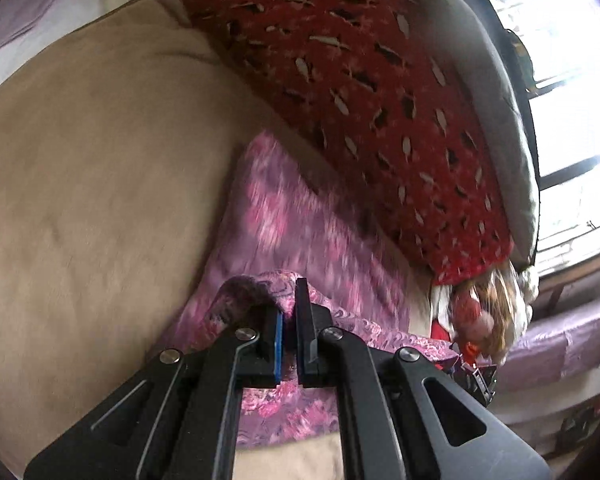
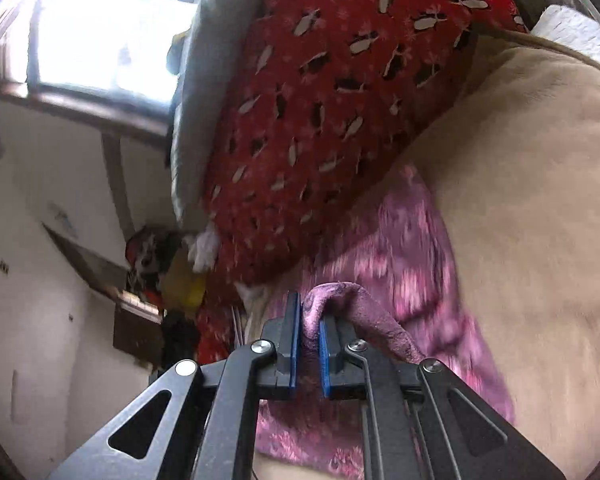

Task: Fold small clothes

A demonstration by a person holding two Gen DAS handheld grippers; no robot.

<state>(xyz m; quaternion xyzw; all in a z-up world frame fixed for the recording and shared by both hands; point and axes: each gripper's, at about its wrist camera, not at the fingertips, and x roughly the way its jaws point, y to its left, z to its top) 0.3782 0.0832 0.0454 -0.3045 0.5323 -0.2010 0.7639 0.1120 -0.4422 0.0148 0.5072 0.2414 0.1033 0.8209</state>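
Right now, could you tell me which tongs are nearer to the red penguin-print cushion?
Neither clearly. The left tongs and the right tongs each pinch the pink floral cloth just below the red penguin-print cushion.

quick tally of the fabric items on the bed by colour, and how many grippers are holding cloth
pink/purple floral cloth: 1
red penguin-print blanket: 1
beige bed cover: 1
grey pillow: 1
total fabric items: 4
grippers shut on the floral cloth: 2, the left gripper and the right gripper
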